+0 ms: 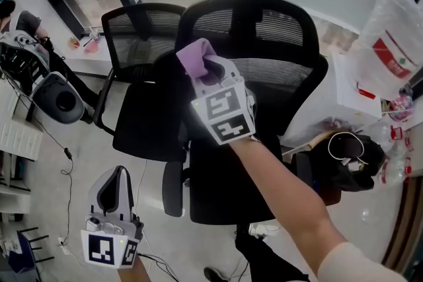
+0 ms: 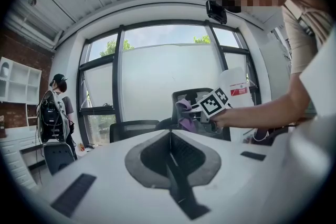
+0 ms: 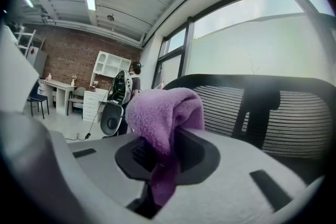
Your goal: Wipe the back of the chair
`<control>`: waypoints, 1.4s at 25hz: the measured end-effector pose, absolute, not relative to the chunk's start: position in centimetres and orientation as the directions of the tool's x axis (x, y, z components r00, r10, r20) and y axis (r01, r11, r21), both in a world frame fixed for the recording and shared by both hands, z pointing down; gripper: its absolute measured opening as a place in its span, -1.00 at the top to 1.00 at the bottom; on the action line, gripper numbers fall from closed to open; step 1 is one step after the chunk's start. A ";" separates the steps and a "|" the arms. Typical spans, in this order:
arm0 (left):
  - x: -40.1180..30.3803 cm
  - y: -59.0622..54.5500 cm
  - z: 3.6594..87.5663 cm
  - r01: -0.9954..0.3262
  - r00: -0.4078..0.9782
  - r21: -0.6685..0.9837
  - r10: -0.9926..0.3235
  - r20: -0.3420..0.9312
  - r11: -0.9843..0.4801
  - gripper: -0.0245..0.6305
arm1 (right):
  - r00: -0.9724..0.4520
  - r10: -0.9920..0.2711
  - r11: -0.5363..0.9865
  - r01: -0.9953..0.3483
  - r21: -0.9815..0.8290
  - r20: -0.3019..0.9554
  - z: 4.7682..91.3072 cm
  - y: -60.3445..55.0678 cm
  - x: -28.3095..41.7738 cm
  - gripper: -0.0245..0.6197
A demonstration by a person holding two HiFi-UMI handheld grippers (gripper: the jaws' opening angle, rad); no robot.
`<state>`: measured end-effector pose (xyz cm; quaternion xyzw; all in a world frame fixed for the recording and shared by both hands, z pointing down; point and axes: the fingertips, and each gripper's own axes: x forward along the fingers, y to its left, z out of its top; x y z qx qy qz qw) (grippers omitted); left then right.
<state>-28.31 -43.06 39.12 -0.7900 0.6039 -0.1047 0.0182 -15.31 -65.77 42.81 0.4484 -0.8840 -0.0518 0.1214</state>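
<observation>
A black mesh office chair stands in the middle of the head view, its back [image 1: 264, 30] upright and its seat [image 1: 231, 188] below my right arm. My right gripper [image 1: 206, 66] is shut on a purple cloth [image 1: 197, 55] held at the left edge of the chair back. In the right gripper view the purple cloth [image 3: 163, 118] droops over the jaws, with the striped mesh back [image 3: 294, 118] close behind; whether they touch is unclear. My left gripper [image 1: 119, 174] hangs low at the left, shut with nothing in it, well away from the chair [image 2: 191, 97].
A second black chair [image 1: 142, 36] stands to the left of the first. A person with a backpack [image 2: 52, 113] is by the window. A white plastic bag [image 1: 390, 43] and a dark bag [image 1: 350, 158] lie at the right. A cable [image 1: 66, 168] runs over the floor.
</observation>
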 end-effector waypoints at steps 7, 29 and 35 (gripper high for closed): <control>-26.0 -44.4 39.0 -0.935 0.294 -0.163 -0.944 0.147 -0.316 0.90 | -0.391 -0.904 0.419 -0.889 0.182 0.173 43.7 -68.0 -4.3 0.77; -23.5 -45.5 39.0 -0.914 0.348 -0.165 -0.926 0.147 -0.370 0.90 | -0.129 -0.985 0.148 -0.971 0.186 0.112 43.2 -66.1 10.4 0.77; -23.8 -44.1 37.7 -0.916 0.340 -0.178 -0.930 0.136 -0.361 0.90 | -0.158 -0.976 0.181 -0.971 0.155 0.149 43.4 -65.0 9.8 0.77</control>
